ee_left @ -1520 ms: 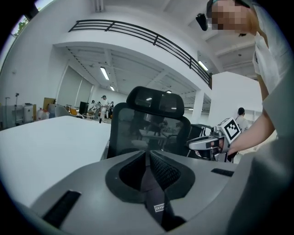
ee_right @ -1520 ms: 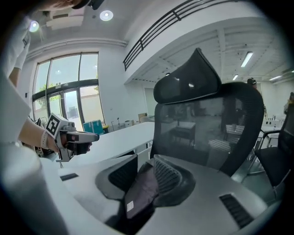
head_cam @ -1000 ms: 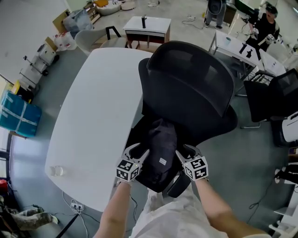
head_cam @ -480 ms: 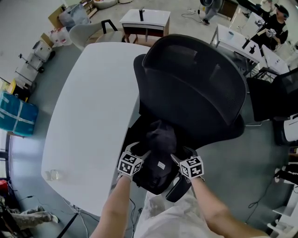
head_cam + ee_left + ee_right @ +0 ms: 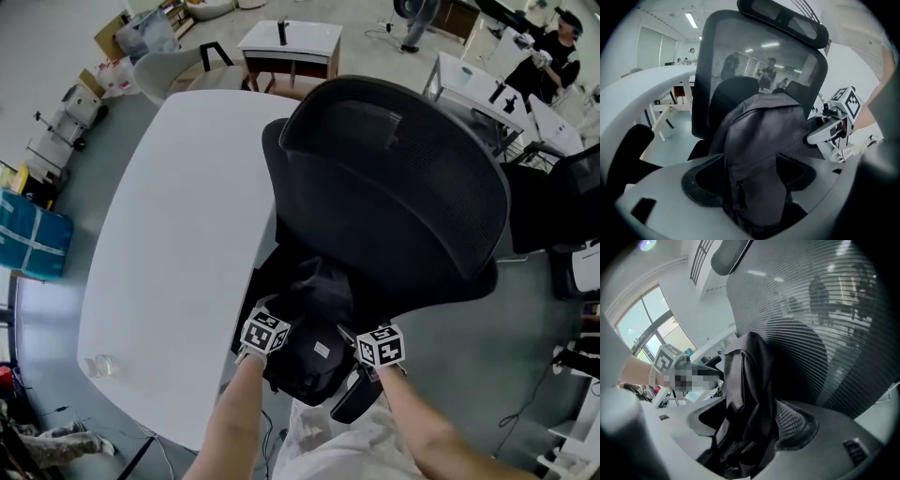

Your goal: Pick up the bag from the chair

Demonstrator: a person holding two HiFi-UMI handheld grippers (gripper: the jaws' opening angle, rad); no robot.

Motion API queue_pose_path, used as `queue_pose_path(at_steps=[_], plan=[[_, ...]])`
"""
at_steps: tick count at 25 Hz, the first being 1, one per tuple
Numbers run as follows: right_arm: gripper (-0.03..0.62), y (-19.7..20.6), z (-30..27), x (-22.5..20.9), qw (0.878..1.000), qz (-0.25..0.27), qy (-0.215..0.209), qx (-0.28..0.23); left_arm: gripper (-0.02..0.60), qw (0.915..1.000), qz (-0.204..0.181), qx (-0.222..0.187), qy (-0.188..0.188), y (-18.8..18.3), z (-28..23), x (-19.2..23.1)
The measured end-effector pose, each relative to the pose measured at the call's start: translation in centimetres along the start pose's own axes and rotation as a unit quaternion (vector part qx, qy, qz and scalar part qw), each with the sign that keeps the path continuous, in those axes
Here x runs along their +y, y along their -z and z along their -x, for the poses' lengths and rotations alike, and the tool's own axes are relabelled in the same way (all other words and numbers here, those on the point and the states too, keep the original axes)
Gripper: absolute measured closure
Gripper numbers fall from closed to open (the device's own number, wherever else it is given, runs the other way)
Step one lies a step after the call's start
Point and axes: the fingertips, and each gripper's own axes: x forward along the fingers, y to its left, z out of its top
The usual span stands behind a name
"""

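Note:
A dark grey backpack (image 5: pixel 314 323) sits on the seat of a black mesh office chair (image 5: pixel 394 178), leaning against its backrest. My left gripper (image 5: pixel 281 330) holds the bag's left side and my right gripper (image 5: pixel 349 339) its right side. In the left gripper view the bag (image 5: pixel 759 154) fills the gap between both jaws, which are shut on its fabric. In the right gripper view the bag (image 5: pixel 745 408) is likewise pinched between the jaws, in front of the chair backrest (image 5: pixel 820 333). The bag's lower part is hidden by the grippers.
A white oval table (image 5: pixel 178 234) lies close on the left of the chair, with a clear cup (image 5: pixel 96 366) near its front edge. The chair's armrest (image 5: pixel 347 403) is under my right hand. Other desks and chairs stand at the back and right.
Both grippers have drawn closer together on the bag and pulled back toward me. The chair and bag sit larger and nearer in the head view.

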Motion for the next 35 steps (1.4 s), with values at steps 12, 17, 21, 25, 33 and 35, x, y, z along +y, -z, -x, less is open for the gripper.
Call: queue_pose_path(at_steps=[12, 17, 21, 25, 33, 35], plan=[[0.283, 0.8, -1.6, -0.1, 0.999, -0.013, -0.028, 0.026, 0.206, 0.9985, 0.022, 0.043, 0.026, 0.6, -3.0, 2.6], [0.283, 0.7, -2.1, -0.4, 0.999, -0.009, -0.032, 0.034, 0.206, 0.9965, -0.024, 0.063, 0.05, 0.1, -4.2, 2.4], [0.29, 0.7, -2.3, -0.6, 0.999, -0.017, -0.025, 0.033, 0.207, 0.9965, -0.028, 0.061, 0.05, 0.1, -4.8, 2.1], [0.343, 0.6, -2.4, -0.9, 0.999, -0.026, -0.005, 0.031, 0.216, 0.9979, -0.021, 0.054, 0.028, 0.0, -5.5, 1.9], [0.454, 0.7, -1.7, -0.3, 0.999, -0.018, 0.008, 0.034, 0.307, 0.9989, 0.008, 0.045, 0.003, -0.1, -4.7, 1.0], [0.476, 0.8, -1.4, 0.1, 0.999, -0.013, 0.007, 0.033, 0.364, 0.999, 0.022, 0.037, -0.007, -0.1, -3.9, 1.0]])
